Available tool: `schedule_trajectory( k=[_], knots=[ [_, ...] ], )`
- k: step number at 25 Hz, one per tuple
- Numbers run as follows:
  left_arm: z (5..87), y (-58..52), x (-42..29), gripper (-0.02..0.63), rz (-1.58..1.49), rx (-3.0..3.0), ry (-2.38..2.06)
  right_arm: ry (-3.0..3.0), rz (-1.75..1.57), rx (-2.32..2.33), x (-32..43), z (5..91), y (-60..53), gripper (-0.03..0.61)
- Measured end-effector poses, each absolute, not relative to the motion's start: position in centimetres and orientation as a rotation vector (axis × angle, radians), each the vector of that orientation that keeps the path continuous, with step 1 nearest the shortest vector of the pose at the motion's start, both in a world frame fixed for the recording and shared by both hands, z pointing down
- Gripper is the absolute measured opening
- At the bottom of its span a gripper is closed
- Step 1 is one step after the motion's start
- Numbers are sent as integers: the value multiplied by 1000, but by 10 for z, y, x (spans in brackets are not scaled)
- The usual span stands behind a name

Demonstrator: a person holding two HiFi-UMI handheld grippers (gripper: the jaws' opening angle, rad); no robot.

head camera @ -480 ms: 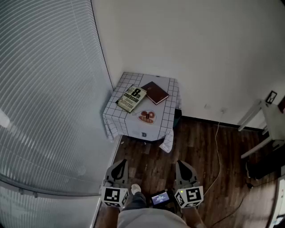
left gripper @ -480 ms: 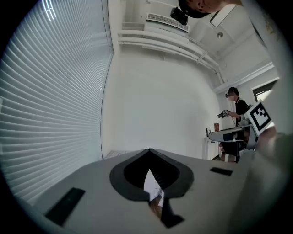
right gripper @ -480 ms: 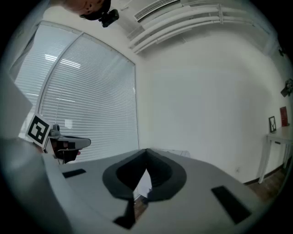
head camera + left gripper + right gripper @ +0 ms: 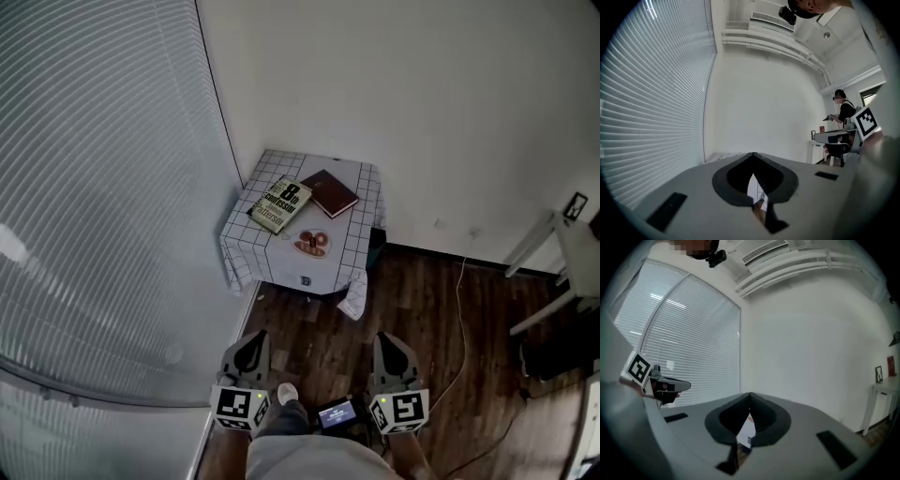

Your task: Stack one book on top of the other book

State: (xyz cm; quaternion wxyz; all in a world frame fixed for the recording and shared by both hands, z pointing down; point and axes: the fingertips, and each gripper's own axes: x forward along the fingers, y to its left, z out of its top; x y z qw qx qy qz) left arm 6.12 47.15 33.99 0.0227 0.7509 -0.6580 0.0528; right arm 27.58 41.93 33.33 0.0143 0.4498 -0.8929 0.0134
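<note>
I hold both tools low in front of me, well back from the small corner surface (image 4: 281,274) with its checked cloth. The left hand-held gripper (image 4: 249,343) is closed with nothing between its jaws, and the right hand-held gripper (image 4: 389,341) is closed and empty too; both point roughly level toward the corner. The two books lie flat side by side on the far half of the surface. The cream book (image 4: 281,204) with bold black lettering sits near the edge next to the window blinds (image 4: 94,206). The brown book (image 4: 329,193) is just beside it, toward the white wall (image 4: 422,112); I cannot tell whether their corners touch. A small plate (image 4: 311,245) of reddish food rests nearer the front edge, where the cloth hangs down. Blinds and wall close off two sides of the surface, so only the front and right sides are open. Bare wooden floor (image 4: 412,309) stretches between me and the surface. A thin cable (image 4: 457,309) trails across the floor on the right, and white furniture (image 4: 553,248) stands farther right.
</note>
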Motion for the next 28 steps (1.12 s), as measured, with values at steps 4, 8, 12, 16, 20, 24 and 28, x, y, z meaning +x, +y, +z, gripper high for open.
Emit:
schedule_trajectory(
  k=[4, 8, 12, 16, 20, 24, 28],
  knots=[
    [339, 470, 65, 8, 163, 2333, -2036, -2795, 36, 1415, 280, 330, 415, 3],
    [335, 463, 66, 8, 142, 2342, -2013, -2789, 38, 1432, 281, 329, 410, 3],
    [334, 449, 63, 8, 100, 2342, -2000, -2774, 51, 1447, 281, 334, 401, 4],
    [328, 428, 62, 8, 11, 2361, -1961, -2762, 60, 1450, 277, 336, 383, 3],
    [326, 402, 54, 8, -64, 2369, -1924, -2758, 65, 1445, 269, 334, 359, 4],
    [333, 365, 41, 8, 21, 2369, -1931, -2747, 51, 1452, 255, 334, 327, 4],
    [342, 329, 23, 8, 38, 2360, -1916, -2732, 62, 1451, 235, 338, 296, 3]
  ],
)
